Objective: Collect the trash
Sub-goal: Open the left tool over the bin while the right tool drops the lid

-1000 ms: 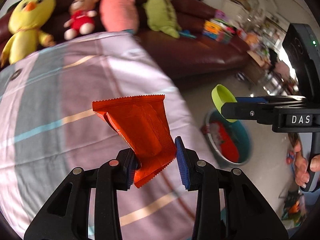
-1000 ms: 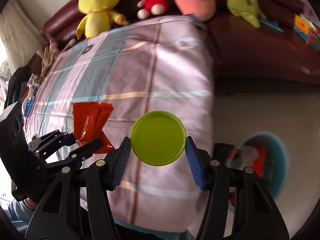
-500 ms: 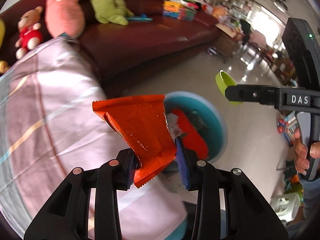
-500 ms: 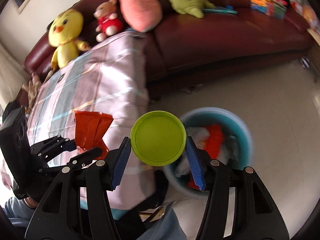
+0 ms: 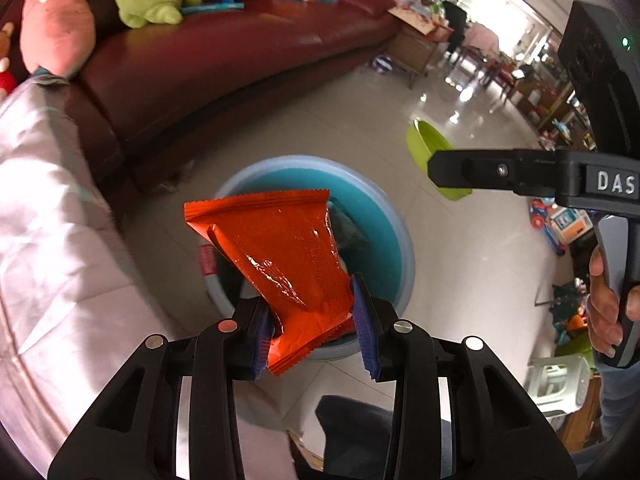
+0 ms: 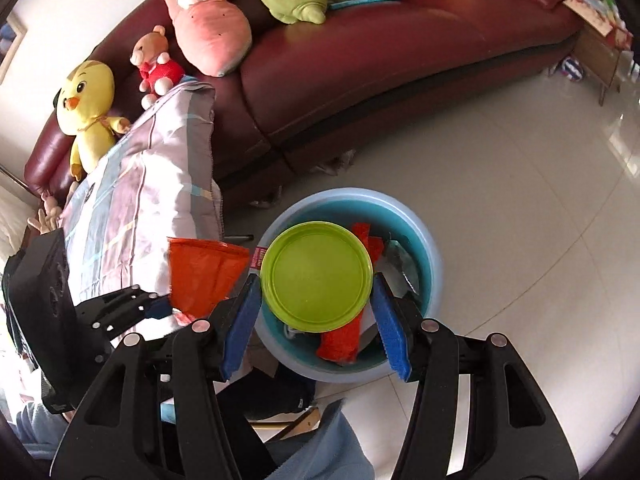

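The orange wrapper (image 5: 280,256) looks light, crinkly and slick; it is pinched near its lower end, with the left gripper (image 5: 312,332) jaws clamped on it above the blue basin (image 5: 404,248). The green lid (image 6: 316,276), stiff and thin, sits edge-gripped between the right gripper (image 6: 316,320) jaws over that basin, which holds other trash on the floor (image 6: 520,200).

Wrapper (image 5: 280,256): glossy orange-red. Lid (image 6: 317,275): lime green; basin (image 6: 434,276): teal inside, pale blue rim. Sofa (image 6: 400,40): maroon; blanket (image 6: 132,208): pink-grey plaid.
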`<action>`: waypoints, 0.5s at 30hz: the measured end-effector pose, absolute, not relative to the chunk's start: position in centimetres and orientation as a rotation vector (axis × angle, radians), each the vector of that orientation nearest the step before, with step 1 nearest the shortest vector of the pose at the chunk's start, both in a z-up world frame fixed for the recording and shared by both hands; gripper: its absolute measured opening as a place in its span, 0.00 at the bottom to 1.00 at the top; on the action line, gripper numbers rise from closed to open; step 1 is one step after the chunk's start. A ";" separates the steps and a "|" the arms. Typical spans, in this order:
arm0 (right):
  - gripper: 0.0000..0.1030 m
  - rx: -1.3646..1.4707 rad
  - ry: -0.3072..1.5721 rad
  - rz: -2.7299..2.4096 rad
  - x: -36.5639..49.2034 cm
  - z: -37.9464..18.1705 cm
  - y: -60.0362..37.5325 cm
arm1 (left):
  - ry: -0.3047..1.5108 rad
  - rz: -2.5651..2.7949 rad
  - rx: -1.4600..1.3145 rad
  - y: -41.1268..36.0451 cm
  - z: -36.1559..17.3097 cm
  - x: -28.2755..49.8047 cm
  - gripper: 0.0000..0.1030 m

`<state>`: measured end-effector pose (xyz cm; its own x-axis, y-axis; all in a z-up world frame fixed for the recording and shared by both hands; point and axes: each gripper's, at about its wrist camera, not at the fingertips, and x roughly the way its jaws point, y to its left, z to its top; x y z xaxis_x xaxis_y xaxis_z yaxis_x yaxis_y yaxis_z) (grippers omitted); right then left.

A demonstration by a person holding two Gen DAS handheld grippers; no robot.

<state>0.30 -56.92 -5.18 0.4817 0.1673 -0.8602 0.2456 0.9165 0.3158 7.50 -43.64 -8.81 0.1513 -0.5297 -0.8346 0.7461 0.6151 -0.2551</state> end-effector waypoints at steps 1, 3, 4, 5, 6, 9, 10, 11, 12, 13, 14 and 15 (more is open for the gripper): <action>0.52 0.430 1.078 -0.050 0.5 -5.2 -56.9 | 1.085 -0.937 0.238 -43.9 -9.0 7.5 0.38; 0.52 0.432 1.081 -0.050 0.7 -5.3 -57.0 | 1.088 -0.947 0.237 -44.4 -9.3 7.4 0.48; 0.52 0.432 1.084 -0.051 0.8 -5.4 -57.1 | 1.082 -0.942 0.242 -44.6 -9.4 7.3 0.56; 0.52 0.433 1.085 -0.051 0.9 -5.4 -57.1 | 1.078 -0.938 0.246 -44.6 -9.4 7.6 0.64; 0.52 0.433 1.086 -0.052 0.9 -5.5 -57.1 | 1.068 -0.931 0.250 -44.6 -9.4 7.5 0.68; 0.52 0.435 1.092 -0.054 1.1 -5.6 -57.0 | 1.049 -0.903 0.253 -44.0 -9.4 7.5 0.83; 0.52 0.434 1.096 -0.053 1.1 -5.7 -56.9 | 1.049 -0.900 0.247 -43.8 -9.4 7.7 0.84; 0.52 0.432 1.098 -0.053 1.2 -5.8 -56.8 | 1.052 -0.898 0.244 -43.6 -9.4 7.7 0.84; 0.52 0.431 1.100 -0.052 1.2 -5.8 -56.8 | 1.056 -0.893 0.240 -43.3 -9.4 7.8 0.84; 0.52 0.432 1.102 -0.052 1.4 -5.9 -56.7 | 1.059 -0.888 0.236 -43.2 -9.4 7.8 0.85; 0.52 0.432 1.103 -0.051 1.5 -5.9 -56.6 | 1.061 -0.883 0.230 -42.7 -9.4 7.7 0.85; 0.52 0.430 1.105 -0.050 1.6 -5.9 -56.5 | 1.062 -0.879 0.225 -42.4 -9.4 7.7 0.85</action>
<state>1.57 -56.53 -5.95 0.4570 0.1720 -0.8727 0.2497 0.9169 0.3115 7.70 -42.39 -9.41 0.1946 -0.5185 -0.8326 0.7214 0.6509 -0.2367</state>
